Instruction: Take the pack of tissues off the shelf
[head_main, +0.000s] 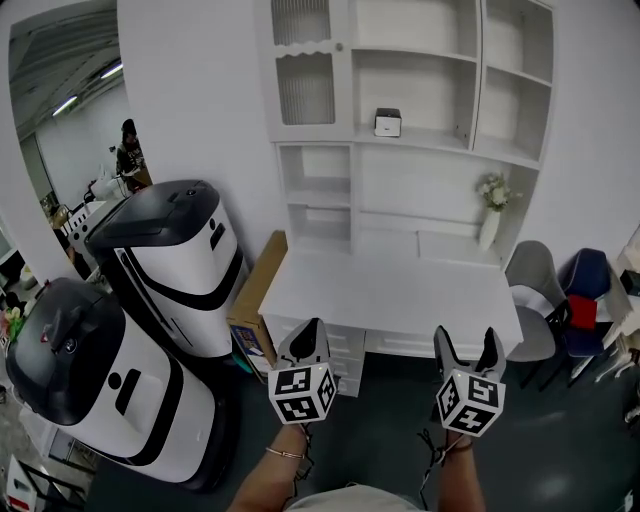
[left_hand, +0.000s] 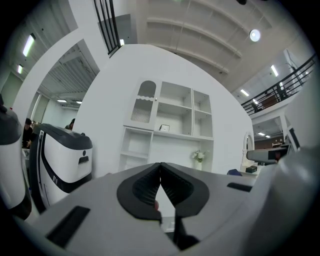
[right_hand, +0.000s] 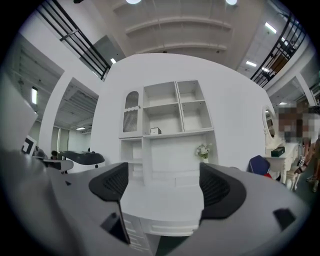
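Evidently readied for the grab, the right gripper (head_main: 466, 342) held its jaws wide apart and empty, the left gripper (head_main: 312, 338) had its own together, and the pack of tissues (head_main: 387, 122) sat upper-centre on the shelf (head_main: 440, 141), well apart from both.

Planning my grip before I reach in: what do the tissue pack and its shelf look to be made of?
The pack of tissues looks white with a dark top, likely plastic film or card; it is too small to tell which. The shelf looks like white-painted wood or board, matte, judging by its flat panels and even, dull colour.
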